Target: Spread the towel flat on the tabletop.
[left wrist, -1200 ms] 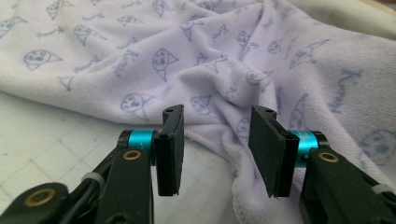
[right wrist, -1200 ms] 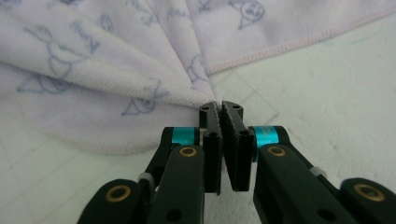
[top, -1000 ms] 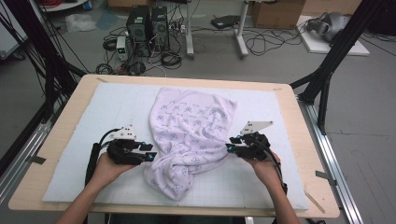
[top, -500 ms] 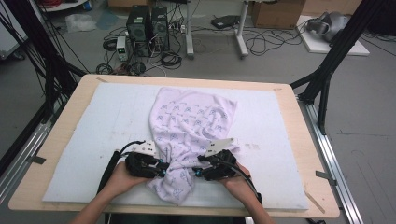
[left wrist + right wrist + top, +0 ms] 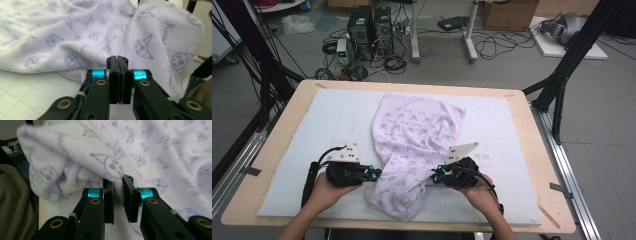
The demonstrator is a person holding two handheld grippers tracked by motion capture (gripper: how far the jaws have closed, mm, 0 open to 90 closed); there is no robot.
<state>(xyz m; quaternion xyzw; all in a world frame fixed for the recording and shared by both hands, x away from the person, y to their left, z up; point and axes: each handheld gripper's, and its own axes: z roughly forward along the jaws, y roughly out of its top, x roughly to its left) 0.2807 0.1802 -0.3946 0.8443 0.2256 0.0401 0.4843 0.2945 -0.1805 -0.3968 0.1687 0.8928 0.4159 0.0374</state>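
Observation:
A pale lilac towel (image 5: 417,135) printed with small blue figures lies rumpled down the middle of the white pad (image 5: 312,130). My left gripper (image 5: 374,174) is at the towel's lower left edge. Its jaws have just been closing and now meet at the tips (image 5: 117,58), touching the towel (image 5: 75,37), with no cloth showing between them. My right gripper (image 5: 436,176) is at the lower right edge. Its jaws have also just been closing, and it (image 5: 118,182) is shut on a thick fold of the towel (image 5: 150,150).
The pad sits on a wooden table (image 5: 282,120) whose front edge is close to the person's hands. Black frame posts (image 5: 562,85) stand at the table's right, and more at the left. Computers and cables (image 5: 372,25) lie on the floor beyond.
Both grippers came inward to the towel's lower part, then drew slightly apart. Their jaws have closed, the right one onto a fold of the towel.

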